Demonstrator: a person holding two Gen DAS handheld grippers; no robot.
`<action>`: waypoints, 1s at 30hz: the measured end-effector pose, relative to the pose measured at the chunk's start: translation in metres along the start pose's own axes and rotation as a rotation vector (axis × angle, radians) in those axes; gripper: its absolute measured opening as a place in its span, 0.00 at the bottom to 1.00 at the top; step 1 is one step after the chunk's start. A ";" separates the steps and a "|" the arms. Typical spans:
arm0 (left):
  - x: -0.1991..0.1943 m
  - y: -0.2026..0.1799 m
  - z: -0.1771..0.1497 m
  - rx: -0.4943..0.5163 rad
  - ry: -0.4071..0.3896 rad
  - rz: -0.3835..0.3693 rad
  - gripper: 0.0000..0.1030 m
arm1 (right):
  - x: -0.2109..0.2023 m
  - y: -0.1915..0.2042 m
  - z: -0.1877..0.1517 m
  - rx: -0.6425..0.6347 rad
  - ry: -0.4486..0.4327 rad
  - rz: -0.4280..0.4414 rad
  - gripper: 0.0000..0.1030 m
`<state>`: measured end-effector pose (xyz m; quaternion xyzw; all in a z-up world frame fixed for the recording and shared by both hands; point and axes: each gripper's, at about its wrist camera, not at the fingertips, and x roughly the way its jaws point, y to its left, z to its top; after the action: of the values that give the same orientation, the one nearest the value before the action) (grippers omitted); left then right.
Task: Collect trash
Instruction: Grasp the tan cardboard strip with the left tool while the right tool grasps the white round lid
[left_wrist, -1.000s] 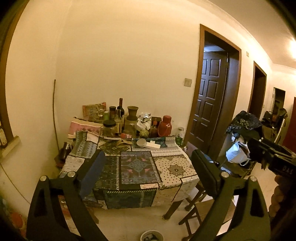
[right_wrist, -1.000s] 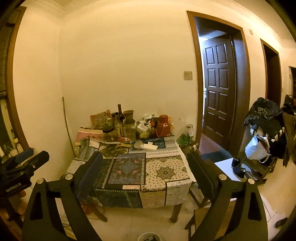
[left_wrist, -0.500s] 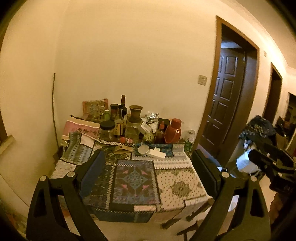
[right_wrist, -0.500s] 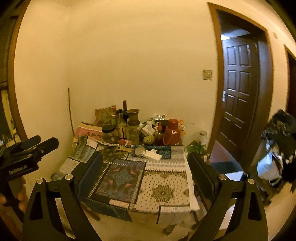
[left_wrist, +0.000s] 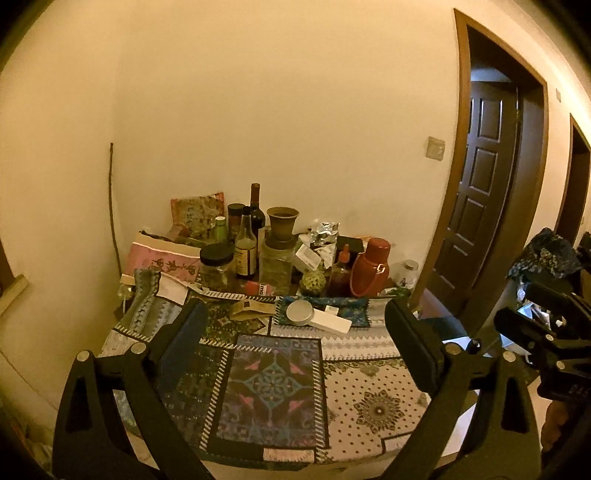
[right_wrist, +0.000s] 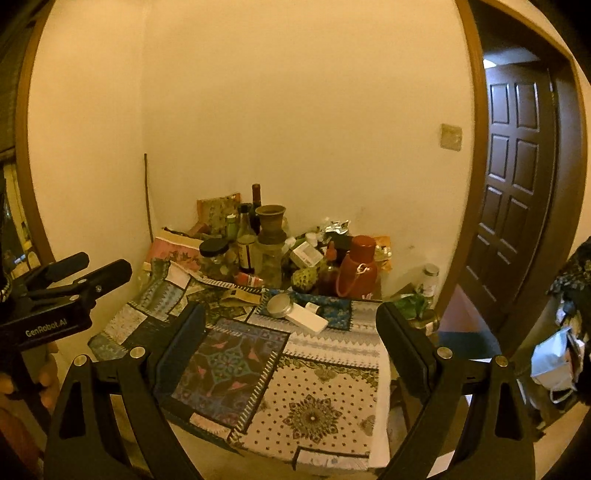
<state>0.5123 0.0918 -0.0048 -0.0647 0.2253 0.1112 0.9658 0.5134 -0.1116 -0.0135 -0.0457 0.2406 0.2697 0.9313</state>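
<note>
While both fingers (left_wrist: 291, 328) (right_wrist: 290, 325) spread empty, black-lidded jar (left_wrist: 217, 266) holds something, perhaps dried herbs.

Left gripper (left_wrist: 293, 332): black two-finger frame, jaws wide apart, nothing between them, held above the near half of the table's patchwork patterned cloth (left_wrist: 273, 384). Landmark: red plastic thermos flask (left_wrist: 370, 267), upright at the cloth's far right. Left of the flask: small red-capped sauce bottle (left_wrist: 340, 271), bumpy green fruit (left_wrist: 313, 282), large glass jar with a brown ceramic pot on top (left_wrist: 279, 254), dark wine bottle (left_wrist: 256, 216), black-lidded glass jar (left_wrist: 217, 266). In front of the flask: round silver tin (left_wrist: 300, 312) touching a flat white rectangular box (left_wrist: 330, 322); further left, a brown cardboard piece (left_wrist: 251, 308). Behind the flask: crumpled silver foil wrapper (left_wrist: 324, 230). Right of the flask: dark brown panelled door (left_wrist: 484, 199); right gripper (left_wrist: 546, 328) at the frame edge, state unclear.
</note>
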 end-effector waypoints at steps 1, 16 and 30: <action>0.005 0.001 0.001 0.003 0.004 -0.002 0.94 | 0.007 0.001 0.001 0.004 0.009 0.001 0.89; 0.187 0.094 0.043 0.083 0.142 -0.069 0.95 | 0.195 0.033 0.023 0.046 0.225 -0.090 0.89; 0.380 0.157 -0.042 0.193 0.503 -0.121 0.79 | 0.389 0.043 -0.029 0.036 0.524 -0.090 0.89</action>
<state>0.7886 0.3067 -0.2245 -0.0114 0.4631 0.0116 0.8862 0.7655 0.1058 -0.2207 -0.1080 0.4761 0.2028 0.8488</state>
